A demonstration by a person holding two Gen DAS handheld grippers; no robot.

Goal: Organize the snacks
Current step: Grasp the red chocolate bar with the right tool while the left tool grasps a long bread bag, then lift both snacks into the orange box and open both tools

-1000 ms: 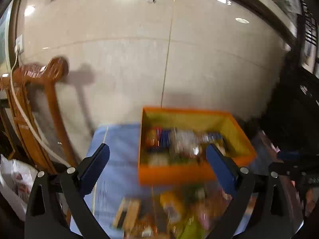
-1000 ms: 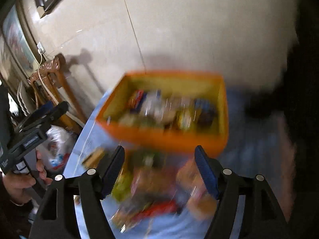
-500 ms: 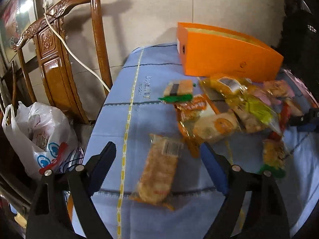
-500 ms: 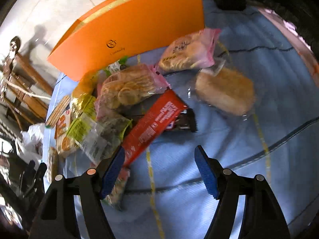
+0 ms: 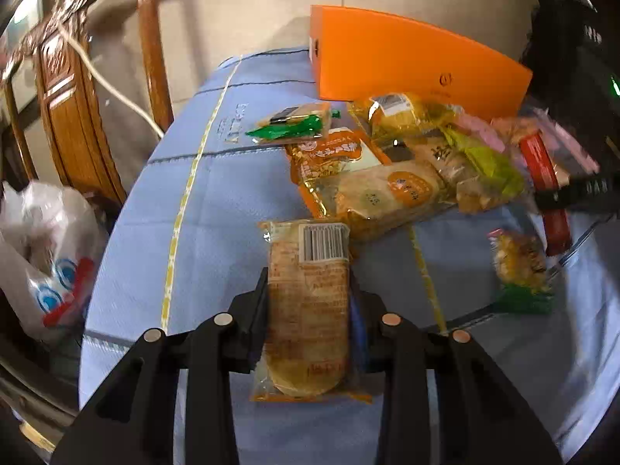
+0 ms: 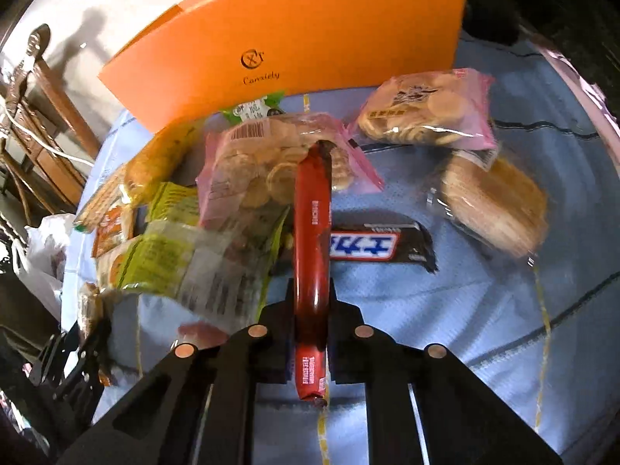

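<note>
L gripper [image 5: 310, 302] jaws were closing w/ the cracker pack [image 5: 308, 310] lying lengthwise btwn them, on the blue cloth [image 5: 162, 201]. R gripper [image 6: 312, 306] was clamped on the red snack bar [image 6: 312, 240], far end toward the orange box [image 6: 310, 38].

The box [image 5: 410, 66] is being stood at the table's [image 5: 155, 240] 12 o'clock edge. The snack pile [image 5: 407, 166] is being spread just before it, toward 1 o'clock. A cracker packet [image 5: 308, 302] is lying at 6 o'clock; a chair [image 5: 73, 116] is standing at 10 o'clock, off the table.
</note>
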